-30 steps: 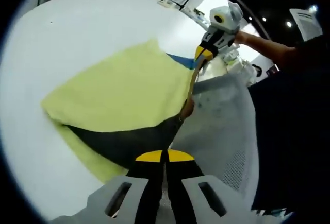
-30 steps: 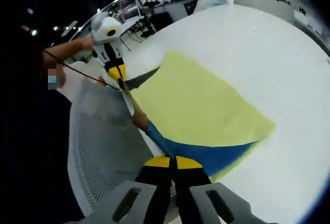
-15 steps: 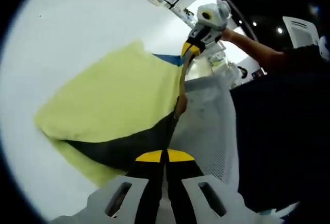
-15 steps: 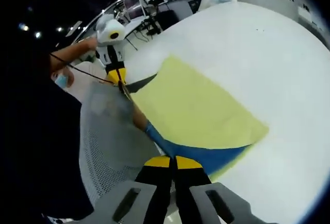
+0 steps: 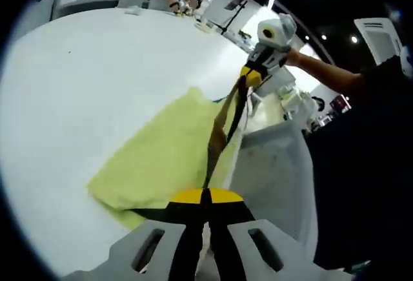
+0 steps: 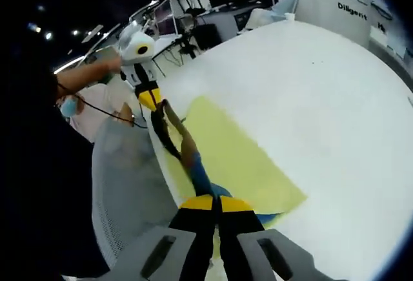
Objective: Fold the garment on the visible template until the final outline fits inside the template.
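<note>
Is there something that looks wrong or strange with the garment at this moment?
Nothing is damaged. The garment is lifted along one edge, stretched between the left gripper and right gripper, so it hangs partly off the white table instead of lying flat.

garment (image 5: 161,158): soft matt cloth, pale yellow panel smooth and barely creased; the lifted edge (image 6: 193,161) between the grippers bunches into a thin ridge of blue, tan and dark fabric
table (image 5: 97,74): plain white top, smooth, matt with a soft sheen
mesh sheet (image 6: 122,190): grey-white perforated fabric at the near table edge, fine holes, slightly translucent
left gripper (image 5: 206,197): matt black jaws with yellow tips, grey moulded plastic body
right gripper (image 6: 216,202): same matt black and yellow, grey plastic
</note>
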A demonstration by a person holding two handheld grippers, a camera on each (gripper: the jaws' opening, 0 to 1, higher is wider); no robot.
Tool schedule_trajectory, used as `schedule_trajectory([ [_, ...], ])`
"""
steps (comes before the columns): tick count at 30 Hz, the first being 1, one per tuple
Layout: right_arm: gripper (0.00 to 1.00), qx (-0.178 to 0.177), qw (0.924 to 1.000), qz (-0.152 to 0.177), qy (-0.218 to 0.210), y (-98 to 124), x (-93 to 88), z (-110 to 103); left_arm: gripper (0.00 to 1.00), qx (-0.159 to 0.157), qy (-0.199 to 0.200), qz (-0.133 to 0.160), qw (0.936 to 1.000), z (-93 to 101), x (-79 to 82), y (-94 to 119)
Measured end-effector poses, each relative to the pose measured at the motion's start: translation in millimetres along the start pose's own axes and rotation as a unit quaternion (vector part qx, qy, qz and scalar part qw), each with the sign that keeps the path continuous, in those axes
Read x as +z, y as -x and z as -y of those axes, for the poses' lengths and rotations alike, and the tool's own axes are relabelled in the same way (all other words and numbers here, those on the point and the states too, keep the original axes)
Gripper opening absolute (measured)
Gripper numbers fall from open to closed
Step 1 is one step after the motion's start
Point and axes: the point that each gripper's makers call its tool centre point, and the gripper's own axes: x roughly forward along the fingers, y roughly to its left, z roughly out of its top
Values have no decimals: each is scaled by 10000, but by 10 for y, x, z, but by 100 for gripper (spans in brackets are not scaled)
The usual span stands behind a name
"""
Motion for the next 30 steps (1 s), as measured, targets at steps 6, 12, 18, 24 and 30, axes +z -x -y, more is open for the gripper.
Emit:
schedule_trajectory([
  [6,0,-303,9993,238,-15,50,225,204,0,464,-178,225,9985,-209,191,16],
  [12,0,-643,9970,412,95,65,419,381,0,991,-491,422,9930,-429,392,50],
  [18,0,-1093,9913,726,120,112,626,609,0,1483,-851,667,9830,-600,653,130],
  [24,0,-1448,9841,980,301,169,845,786,0,2094,-1273,960,9647,-795,966,242],
  [30,0,-1572,9811,1104,251,165,961,903,0,2209,-1203,1050,9621,-886,1113,275],
])
